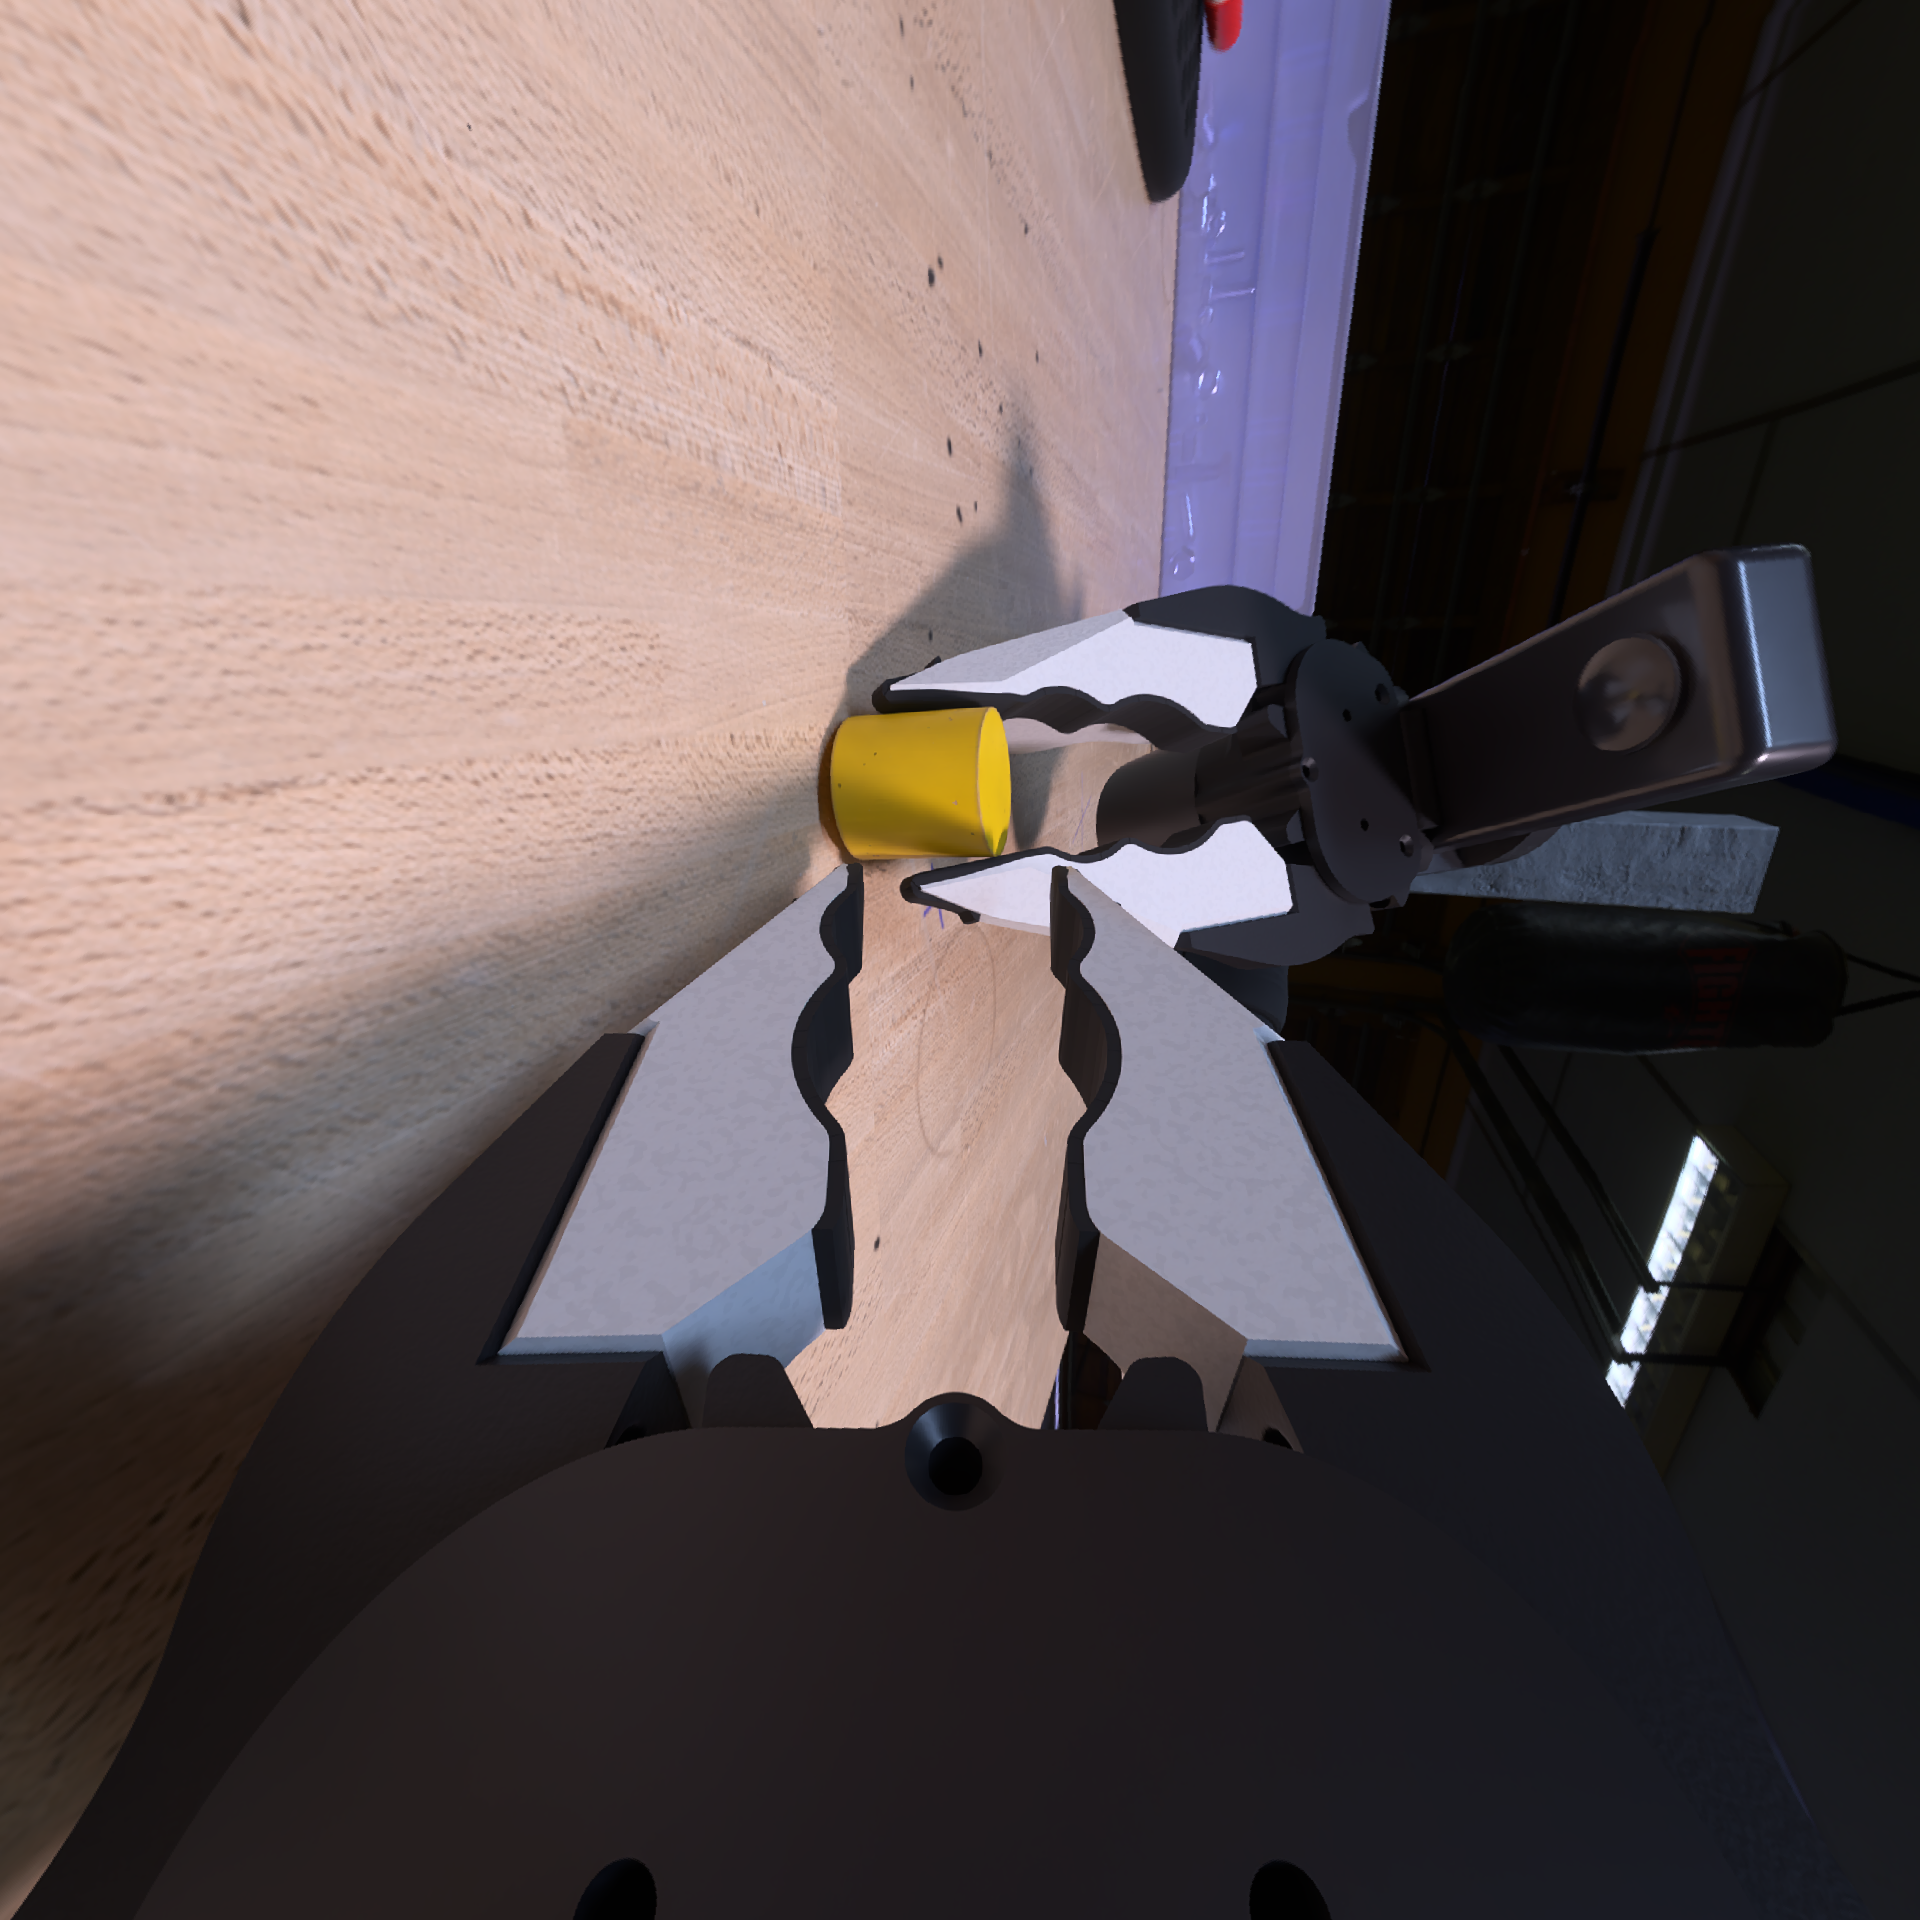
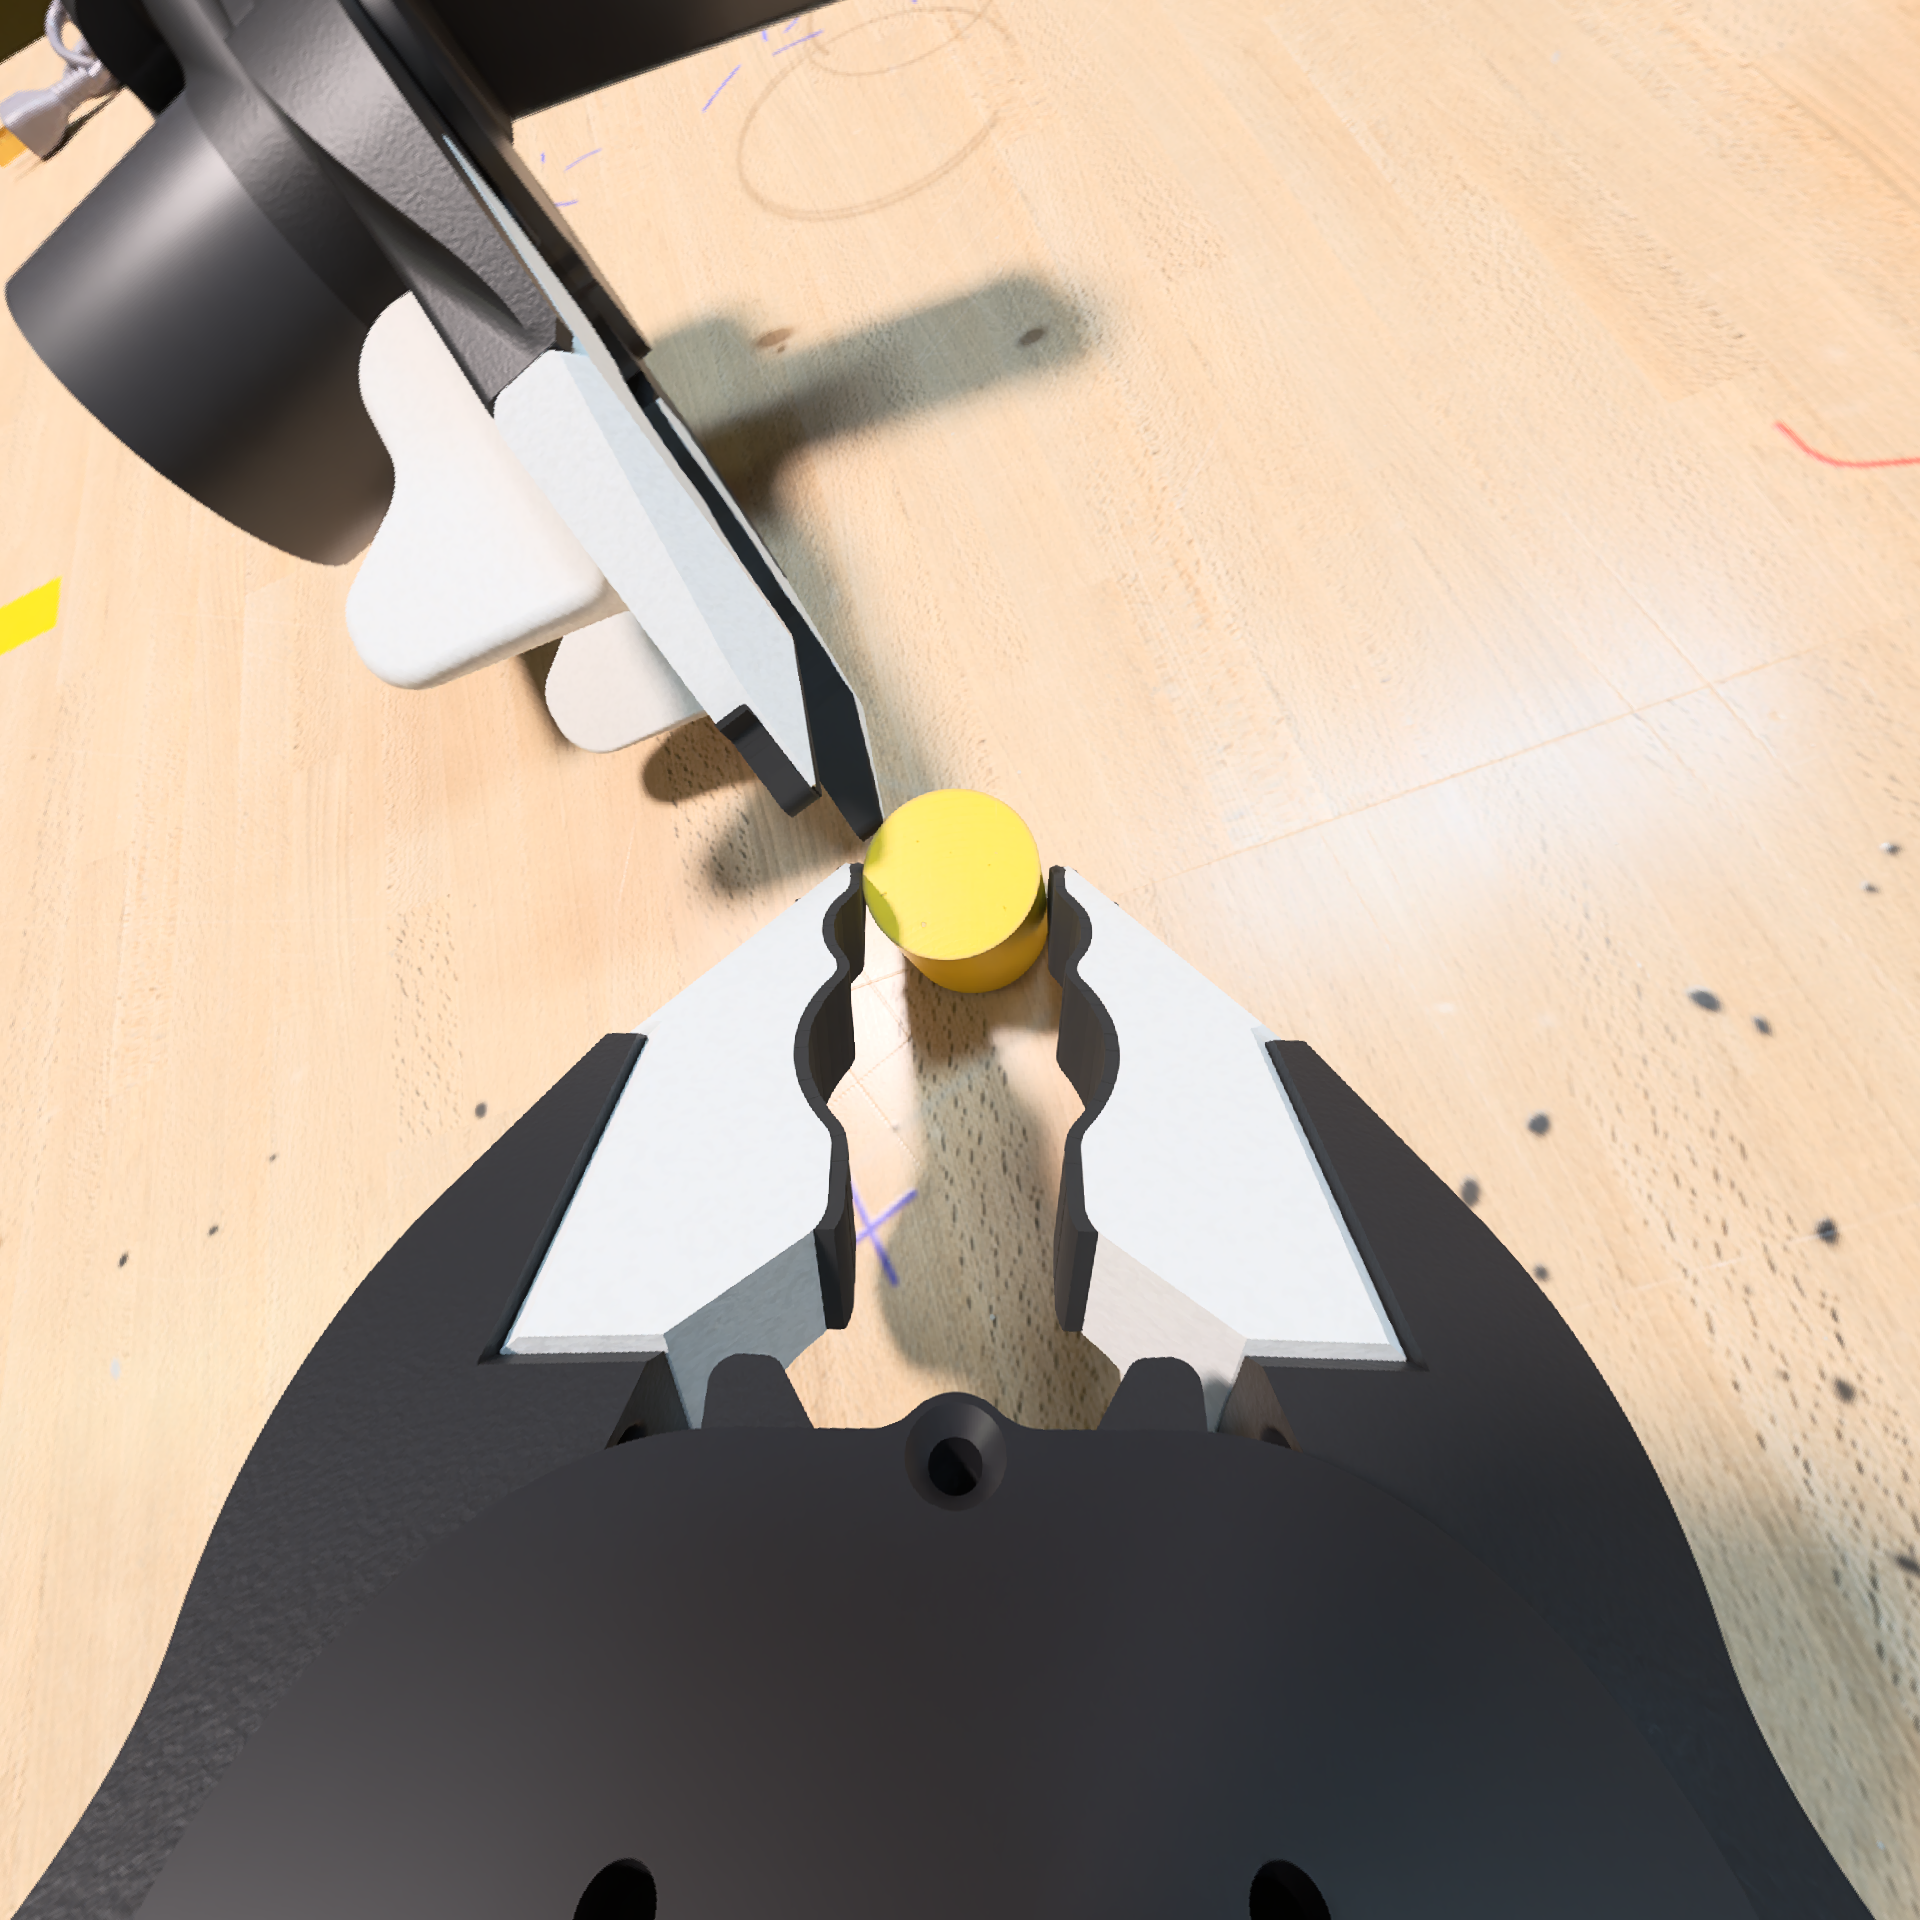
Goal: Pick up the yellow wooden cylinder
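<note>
Cylinder (image 2: 953,883) stands upright on the tabletop (image 2: 1455,520) between the right gripper's (image 2: 953,899) spread jaws, contact uncertain; left gripper (image 1: 956,883) jaws spread, empty, tips just beside it.

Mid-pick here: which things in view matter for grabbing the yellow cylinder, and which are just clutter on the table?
Job:
yellow wooden cylinder, standing upright
right claw, open, fingertips either side of the cylinder
left claw, open, tips right beside it

Lying about:
black object with a red part, far end of the wooden table
yellow strip
</note>
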Robot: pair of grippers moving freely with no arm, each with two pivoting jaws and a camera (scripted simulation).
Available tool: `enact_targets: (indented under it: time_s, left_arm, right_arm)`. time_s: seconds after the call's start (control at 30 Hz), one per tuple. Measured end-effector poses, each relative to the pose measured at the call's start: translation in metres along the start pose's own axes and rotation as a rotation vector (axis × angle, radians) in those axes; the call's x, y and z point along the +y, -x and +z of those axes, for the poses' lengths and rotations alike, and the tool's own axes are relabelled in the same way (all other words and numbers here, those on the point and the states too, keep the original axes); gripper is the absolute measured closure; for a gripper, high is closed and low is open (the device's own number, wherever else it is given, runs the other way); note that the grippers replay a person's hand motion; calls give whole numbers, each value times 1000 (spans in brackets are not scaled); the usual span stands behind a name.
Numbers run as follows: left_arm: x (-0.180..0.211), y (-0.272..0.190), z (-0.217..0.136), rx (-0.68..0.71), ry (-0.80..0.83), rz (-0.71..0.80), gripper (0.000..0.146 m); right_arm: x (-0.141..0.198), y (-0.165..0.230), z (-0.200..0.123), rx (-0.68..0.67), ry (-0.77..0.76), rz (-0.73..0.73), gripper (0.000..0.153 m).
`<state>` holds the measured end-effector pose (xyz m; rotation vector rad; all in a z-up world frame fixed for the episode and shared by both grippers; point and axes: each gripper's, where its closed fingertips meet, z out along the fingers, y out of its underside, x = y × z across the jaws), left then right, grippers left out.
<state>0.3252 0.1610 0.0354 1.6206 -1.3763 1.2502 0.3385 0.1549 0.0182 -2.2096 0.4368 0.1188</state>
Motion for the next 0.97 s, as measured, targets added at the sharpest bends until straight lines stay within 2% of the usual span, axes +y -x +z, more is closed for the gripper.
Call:
enact_targets:
  time_s: [0.4, 0.57, 0.83, 0.97]
  left_arm:
    - [-3, -3, 1, 25, -77, 12, 110]
    - [-6, -12, 0, 94, -89, -6, 108]
    - [-11, -37, -11, 179, -118, 114, 92]
    - [-13, -52, -24, 283, -188, 208, 88]
  right_arm:
    - [-2, -3, -3, 12, -13, 18, 118]
    - [-9, -5, -8, 2, -45, 30, 118]
    - [-29, -11, -28, -47, -178, 98, 118]
    - [-47, -3, -43, -180, -330, 163, 118]
